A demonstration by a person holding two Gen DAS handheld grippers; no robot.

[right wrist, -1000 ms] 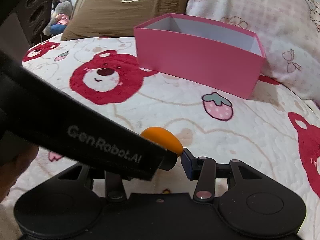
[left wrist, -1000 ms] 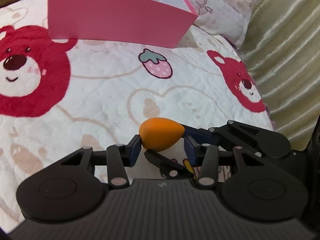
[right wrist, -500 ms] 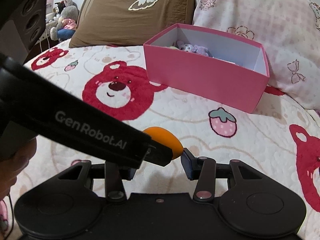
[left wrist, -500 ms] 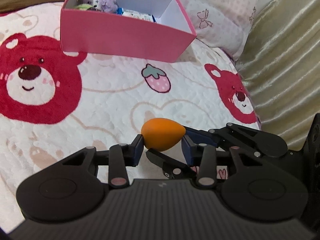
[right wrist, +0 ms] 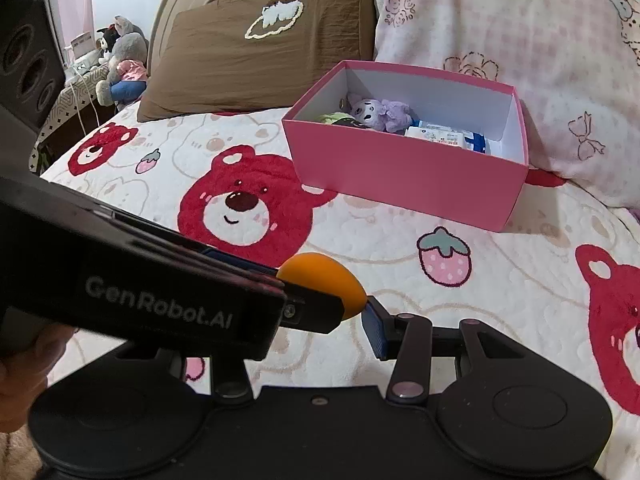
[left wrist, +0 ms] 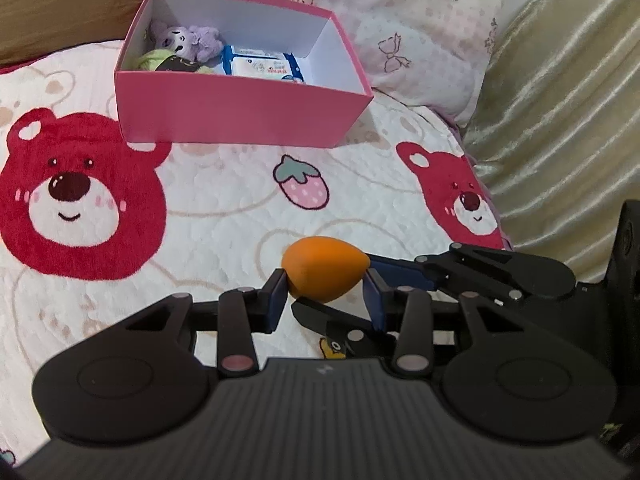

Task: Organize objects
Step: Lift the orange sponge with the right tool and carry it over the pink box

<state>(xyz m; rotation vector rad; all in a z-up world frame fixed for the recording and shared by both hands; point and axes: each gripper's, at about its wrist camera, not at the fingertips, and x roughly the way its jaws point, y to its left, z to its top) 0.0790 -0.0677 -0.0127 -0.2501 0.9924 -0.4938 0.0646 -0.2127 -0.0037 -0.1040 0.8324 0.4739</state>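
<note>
1. Starting at the left of the left wrist view, a white quilted bedspread point(left wrist: 208, 216) printed with red bear faces and pink strawberries covers the bed.
2. Farther back, an open pink cardboard box point(left wrist: 240, 108) with a white inside sits on the bedspread, against a brown pillow point(right wrist: 256, 52) and a pink floral pillow point(left wrist: 416, 40).
3. Inside the box lie a purple plush toy point(left wrist: 188, 40), something green and black I cannot identify, and a blue-and-white packet of wipes point(left wrist: 262, 66).
4. In the centre foreground, the left hand-held gripper point(left wrist: 325, 296) is clamped on a smooth orange egg-shaped sponge point(left wrist: 324, 274), held above the bedspread, well short of the box.
5. The right hand-held gripper point(left wrist: 362, 292) reaches in from the right; one blue pad touches the sponge's pointed end, but I cannot tell whether it grips.
6. At the far right hangs a shiny beige curtain point(left wrist: 560, 120).
</note>
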